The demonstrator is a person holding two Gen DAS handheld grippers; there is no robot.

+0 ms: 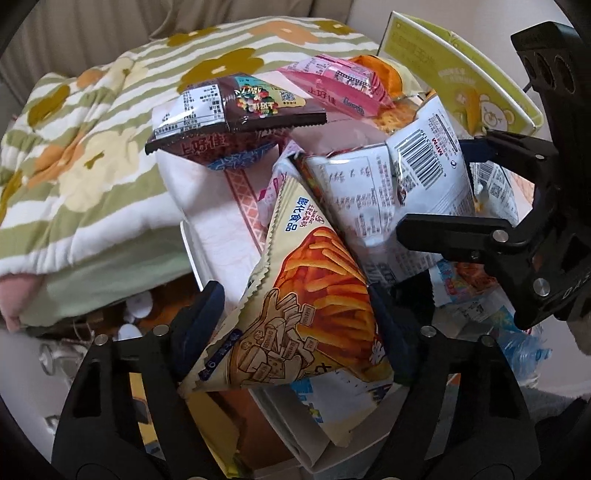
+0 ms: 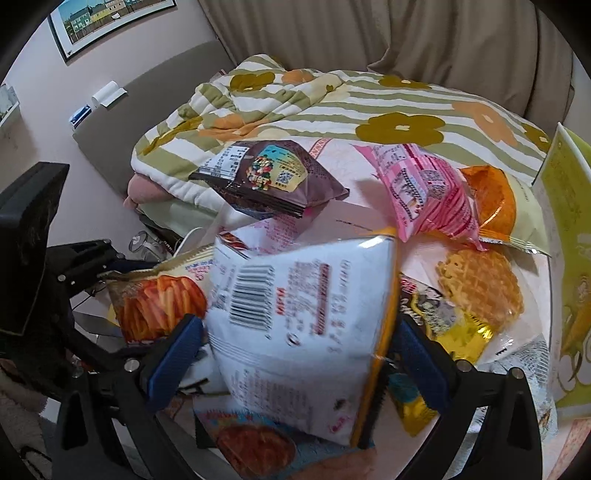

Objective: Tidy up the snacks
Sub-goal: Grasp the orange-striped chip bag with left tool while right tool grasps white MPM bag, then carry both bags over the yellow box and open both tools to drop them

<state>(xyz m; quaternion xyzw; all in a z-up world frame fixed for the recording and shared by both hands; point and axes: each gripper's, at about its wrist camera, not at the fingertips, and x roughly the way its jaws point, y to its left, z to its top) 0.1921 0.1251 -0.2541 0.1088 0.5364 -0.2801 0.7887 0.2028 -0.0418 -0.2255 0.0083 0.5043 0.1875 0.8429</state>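
Note:
My left gripper [image 1: 295,317] is shut on a cream and orange bag of fry-shaped snacks [image 1: 306,295], held above the bed. The same bag shows in the right wrist view [image 2: 159,302]. My right gripper [image 2: 295,347] is shut on a white snack bag with a barcode [image 2: 295,325]; it also shows in the left wrist view [image 1: 406,184], with the right gripper's fingers [image 1: 450,225] around it. A brown snack bag [image 2: 273,181], a pink bag [image 2: 424,192], an orange bag [image 2: 491,199] and a waffle snack [image 2: 480,291] lie on the pink sheet [image 2: 340,221].
A green and white floral blanket [image 2: 332,107] lies bunched behind the snacks. A yellow-green card box [image 2: 569,229] stands at the right. More packets [image 2: 251,435] lie below the white bag. A framed picture [image 2: 107,18] hangs on the wall.

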